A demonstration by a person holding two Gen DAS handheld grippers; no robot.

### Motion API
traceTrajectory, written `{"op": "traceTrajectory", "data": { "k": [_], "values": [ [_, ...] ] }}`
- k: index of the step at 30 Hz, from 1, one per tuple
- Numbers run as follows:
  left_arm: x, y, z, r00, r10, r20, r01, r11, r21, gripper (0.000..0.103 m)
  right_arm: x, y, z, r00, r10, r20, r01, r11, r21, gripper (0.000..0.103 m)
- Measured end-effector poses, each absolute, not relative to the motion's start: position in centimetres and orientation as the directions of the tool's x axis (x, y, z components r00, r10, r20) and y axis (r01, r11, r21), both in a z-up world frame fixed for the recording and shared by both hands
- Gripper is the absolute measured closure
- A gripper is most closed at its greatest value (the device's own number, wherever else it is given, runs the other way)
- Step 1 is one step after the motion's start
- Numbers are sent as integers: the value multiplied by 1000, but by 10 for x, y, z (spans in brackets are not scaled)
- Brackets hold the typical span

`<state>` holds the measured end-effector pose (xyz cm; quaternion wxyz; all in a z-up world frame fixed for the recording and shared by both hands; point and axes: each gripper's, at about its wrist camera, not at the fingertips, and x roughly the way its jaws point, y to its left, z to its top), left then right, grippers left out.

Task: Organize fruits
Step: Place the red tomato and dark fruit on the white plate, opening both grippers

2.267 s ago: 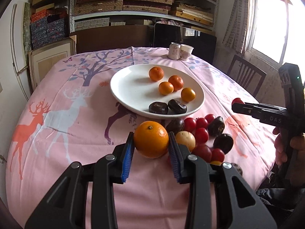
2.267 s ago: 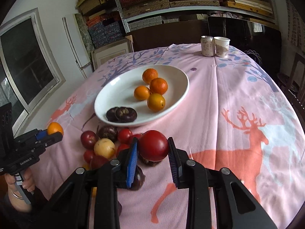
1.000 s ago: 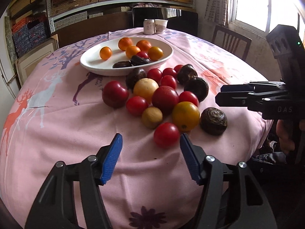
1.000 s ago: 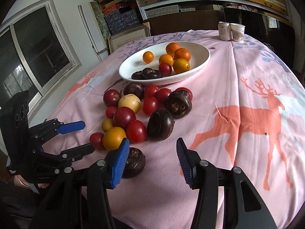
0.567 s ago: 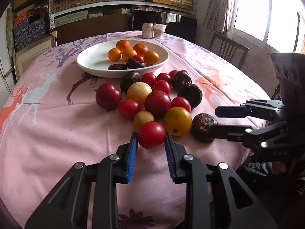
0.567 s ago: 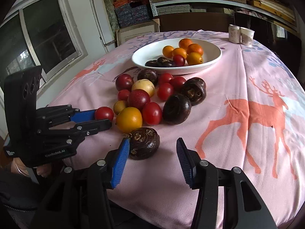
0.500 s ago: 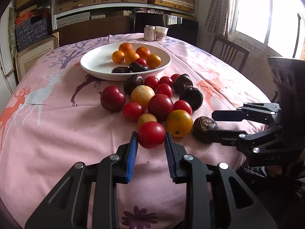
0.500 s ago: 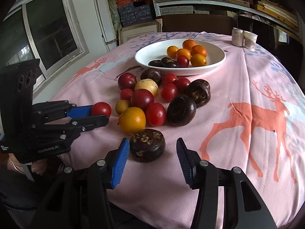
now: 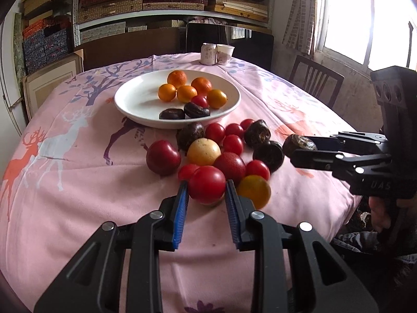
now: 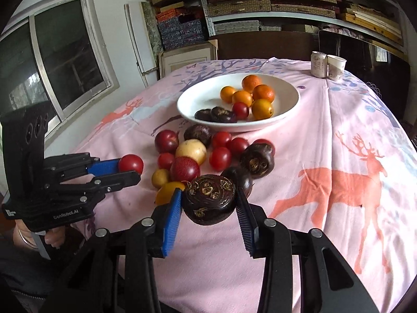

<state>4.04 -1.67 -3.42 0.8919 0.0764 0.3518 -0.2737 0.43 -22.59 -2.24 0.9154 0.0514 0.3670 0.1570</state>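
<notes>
My left gripper (image 9: 206,184) is shut on a red tomato (image 9: 207,189), held just above the pink cloth in front of the fruit pile (image 9: 224,146). In the right wrist view the same tomato (image 10: 131,163) sits at that gripper's tips. My right gripper (image 10: 208,193) has its jaws closing, and both pads press on a dark purple-brown fruit (image 10: 209,200) lifted off the cloth. The white plate (image 9: 130,109) behind the pile holds several oranges, one red tomato and two dark fruits.
A can (image 9: 209,53) and a paper cup (image 9: 225,54) stand at the table's far edge. A wooden chair (image 9: 315,80) is at the right, shelves behind. The loose pile lies between the plate and the table's near edge. A person's hand (image 9: 380,214) holds the right gripper.
The left gripper shut on the red tomato and lifted it slightly. The right gripper closed around the dark fruit at the pile's near edge and raised it off the cloth.
</notes>
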Motion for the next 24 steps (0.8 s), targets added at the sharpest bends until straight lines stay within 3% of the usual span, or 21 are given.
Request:
{"op": "traceTrajectory", "data": {
  "k": [7,14,16,17,18,24],
  "values": [
    [116,-22,-13,648,-387,-656,478,877,-45,76,94,-227,6,688,342,-640,-250,940,234,62],
    [195,-38,-25,636,-307,-708,407,913,-31,75,185,-200,1,647,359,-673,-237,933,271,59],
    [205,-39,-27,629,-297,-718,390,920,-39,57,190,-200,0,655,345,-672,-220,938,266,54],
    [206,-36,-25,642,-292,-709,375,926,-41,40,187,-201,0,661,346,-666,-224,938,266,54],
    [201,-31,-23,665,-291,-688,363,931,-43,29,182,-202,1,664,346,-663,-230,938,259,54],
    [157,-15,-25,673,-304,-674,416,909,5,27,122,-227,-7,680,335,-652,-221,942,253,51]
  ]
}}
